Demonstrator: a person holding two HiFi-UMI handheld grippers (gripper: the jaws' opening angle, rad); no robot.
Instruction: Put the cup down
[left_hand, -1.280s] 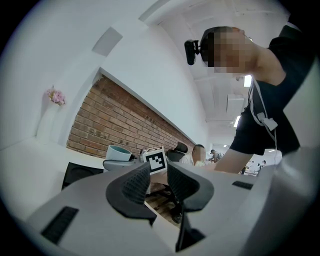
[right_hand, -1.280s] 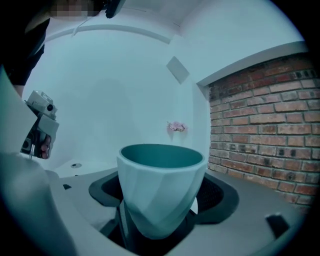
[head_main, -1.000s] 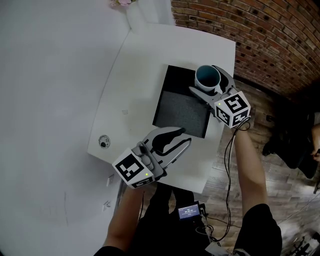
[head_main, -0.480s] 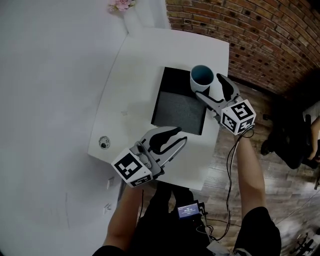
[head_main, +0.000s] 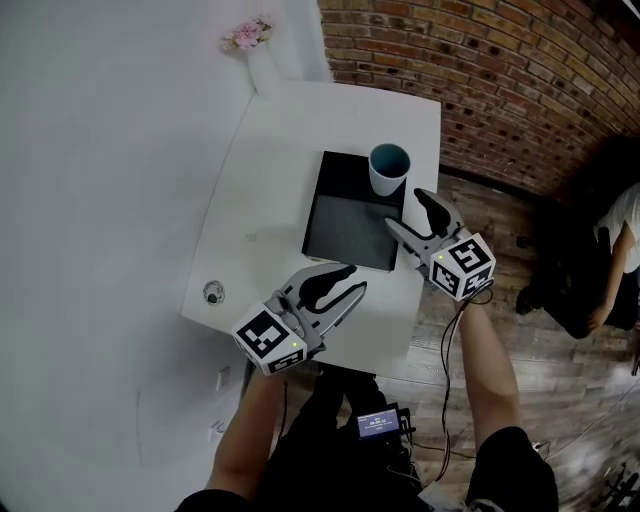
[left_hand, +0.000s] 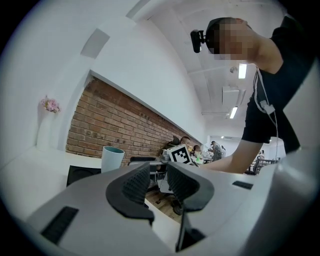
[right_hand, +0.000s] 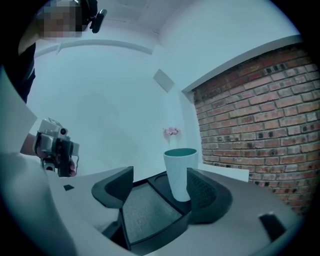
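A white cup (head_main: 388, 170) with a teal inside stands upright on the far right corner of a black tray (head_main: 345, 225) on the white table (head_main: 270, 150). My right gripper (head_main: 408, 212) is open and sits a little short of the cup, apart from it. Its jaws have just been closing with nothing between them. In the right gripper view the cup (right_hand: 180, 172) stands beyond the fingers on the tray (right_hand: 145, 207). My left gripper (head_main: 335, 290) hovers over the table's near edge with a narrow gap between its pads, holding nothing. The left gripper view shows the cup (left_hand: 112, 159) far off.
A vase of pink flowers (head_main: 250, 40) stands at the table's far corner. A round metal fitting (head_main: 213, 293) sits near the left front edge. A brick wall (head_main: 500, 70) runs behind, and a seated person (head_main: 610, 260) is on the right over the wooden floor.
The right gripper has drawn back toward me from around the cup, which stays upright on the tray. The left gripper has hardly moved.
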